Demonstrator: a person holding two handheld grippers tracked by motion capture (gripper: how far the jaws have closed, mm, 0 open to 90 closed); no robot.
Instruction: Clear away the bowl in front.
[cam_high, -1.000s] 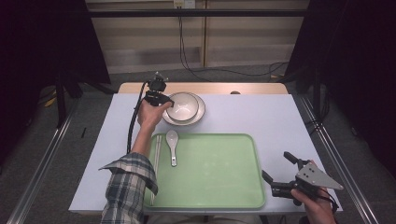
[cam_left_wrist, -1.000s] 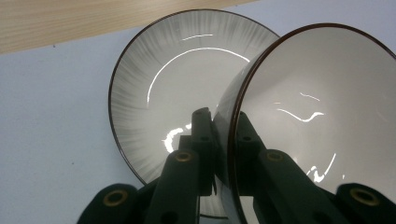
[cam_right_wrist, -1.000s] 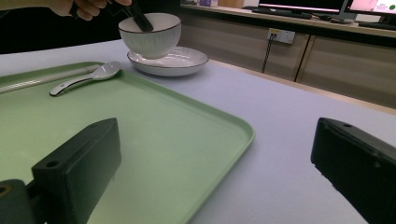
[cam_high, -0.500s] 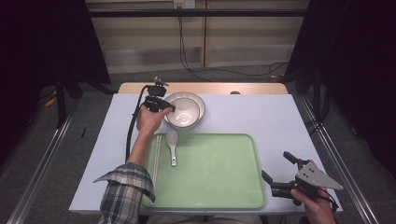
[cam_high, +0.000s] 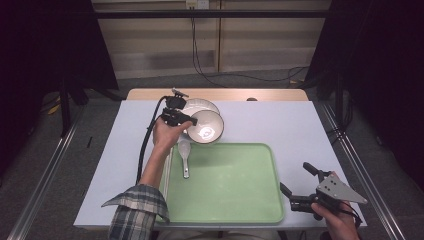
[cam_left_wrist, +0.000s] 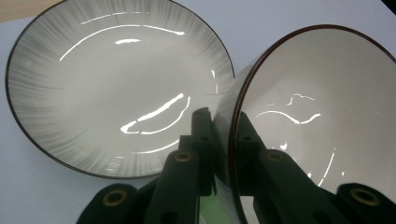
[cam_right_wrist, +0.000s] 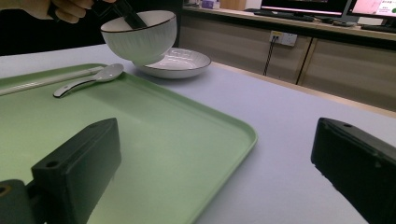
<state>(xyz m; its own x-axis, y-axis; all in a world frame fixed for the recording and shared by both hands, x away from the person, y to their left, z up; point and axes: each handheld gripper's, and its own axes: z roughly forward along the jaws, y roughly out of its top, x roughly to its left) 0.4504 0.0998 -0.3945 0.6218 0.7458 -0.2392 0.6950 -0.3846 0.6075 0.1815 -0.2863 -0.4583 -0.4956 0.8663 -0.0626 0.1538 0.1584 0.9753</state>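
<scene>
Left gripper clamped on bowl rim, one jaw inside, one outside; bowl lifted + tilted just above far left corner of tray.

Bowl looks glazed ceramic: stiff, brittle, slick, prob fairly heavy for a one-point rim pinch, so expect it to want to swing/rotate in the jaws. Rim is the only real grab spot, wall too wide; grip deep, keep moves slow, no knocks vs plate just behind it on the table, far side. Spoon lies on tray's left part, near side of bowl, apart from it. Right gripper jaws wide apart, holding nothing, hovers at near right tray corner.
</scene>
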